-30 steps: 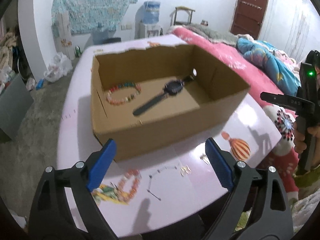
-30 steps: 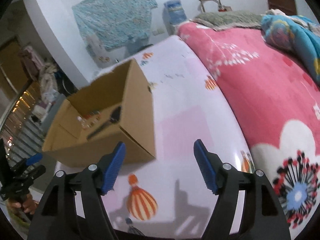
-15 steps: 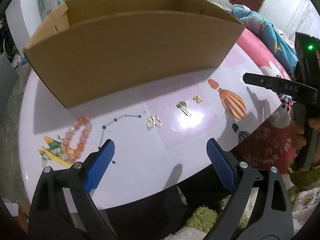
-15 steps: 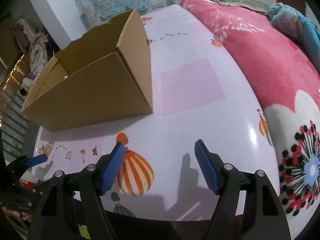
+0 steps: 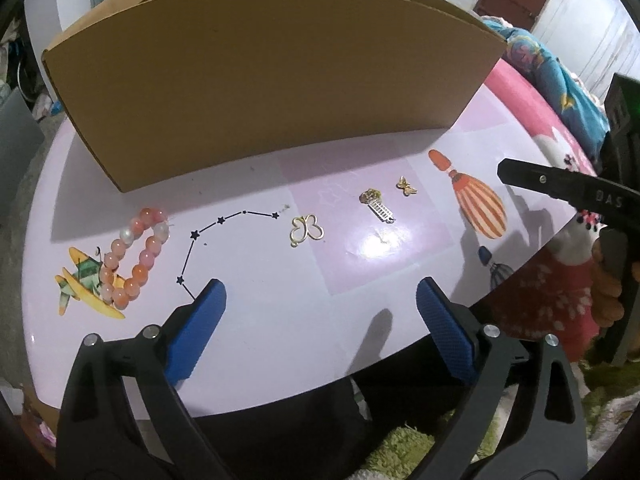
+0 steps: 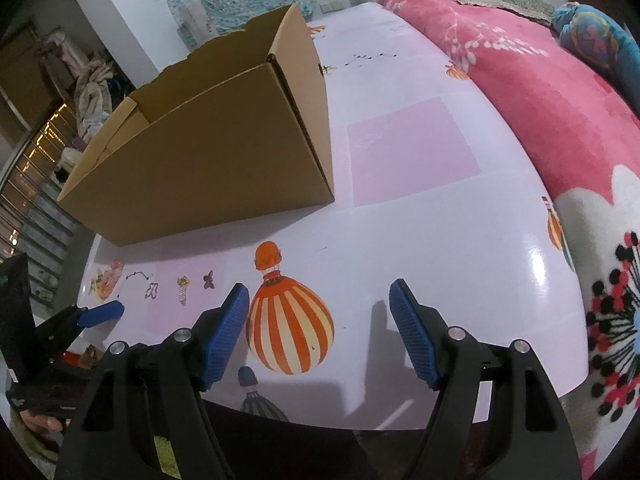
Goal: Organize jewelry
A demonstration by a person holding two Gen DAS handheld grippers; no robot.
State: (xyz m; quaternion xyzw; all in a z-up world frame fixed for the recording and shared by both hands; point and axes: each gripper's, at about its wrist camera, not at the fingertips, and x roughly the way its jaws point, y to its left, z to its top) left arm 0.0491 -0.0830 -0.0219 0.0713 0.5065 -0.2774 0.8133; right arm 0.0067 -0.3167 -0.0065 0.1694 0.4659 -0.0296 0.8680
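On the lilac table (image 5: pixel 280 328), in front of the cardboard box (image 5: pixel 272 80), lie a pink bead bracelet (image 5: pixel 136 256), a gold butterfly outline (image 5: pixel 306 230), a gold charm with a small comb (image 5: pixel 378 204) and a tiny gold butterfly (image 5: pixel 406 186). My left gripper (image 5: pixel 320 304) hovers just short of them; its jaws are opening and nothing is between them. My right gripper (image 6: pixel 320 320) stands open and empty over a printed striped balloon (image 6: pixel 290 328), right of the jewelry. The inside of the box (image 6: pixel 208 152) is hidden.
A bed with a pink flowered blanket (image 6: pixel 540 92) borders the table's right side. The table's front edge runs just under both grippers, with a green rug (image 5: pixel 400 444) below. A hand (image 5: pixel 608 288) holds the right gripper at the left wrist view's right margin.
Both grippers have sunk toward the table and tilted down. The box's inside with a watch and a bracelet has dropped out of sight, and the loose jewelry now lies before the left gripper.
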